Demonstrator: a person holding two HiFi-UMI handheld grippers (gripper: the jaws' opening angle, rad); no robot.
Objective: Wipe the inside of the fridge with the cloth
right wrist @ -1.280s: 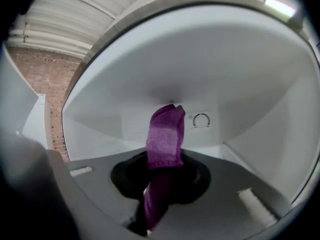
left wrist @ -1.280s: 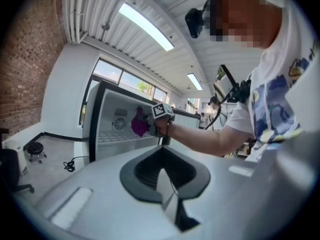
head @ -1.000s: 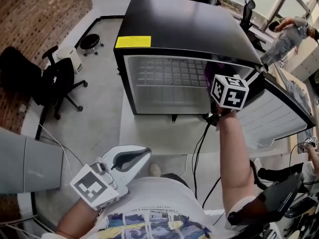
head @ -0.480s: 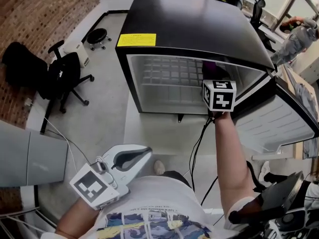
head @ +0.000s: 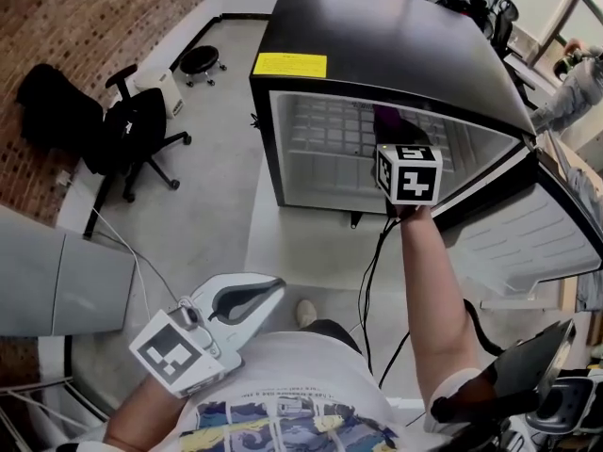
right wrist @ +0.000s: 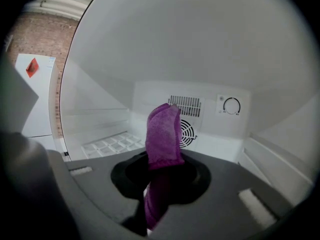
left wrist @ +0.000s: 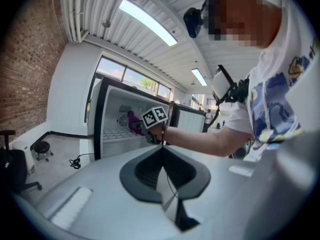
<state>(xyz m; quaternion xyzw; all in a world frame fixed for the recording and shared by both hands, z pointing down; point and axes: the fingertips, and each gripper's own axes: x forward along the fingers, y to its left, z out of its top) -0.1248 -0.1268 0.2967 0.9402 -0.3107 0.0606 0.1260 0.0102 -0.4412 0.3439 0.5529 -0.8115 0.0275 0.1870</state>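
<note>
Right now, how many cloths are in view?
1. The purple cloth is clamped in the right hand-held gripper, held up inside the fridge. The left hand-held gripper is shut on nothing. Another could be hidden deeper in the fridge.

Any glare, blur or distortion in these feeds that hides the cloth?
Head view: even daylight, sharp, edges bowed, cloth partly behind the marker cube. Right gripper view: fridge interior bright, cloth crisp. Left gripper view: heavy fisheye, dark corners.

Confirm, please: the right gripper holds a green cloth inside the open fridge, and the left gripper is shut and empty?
The cloth is purple, not green (right gripper view). The right gripper holds it inside the open fridge; the left gripper is shut and empty.
</note>
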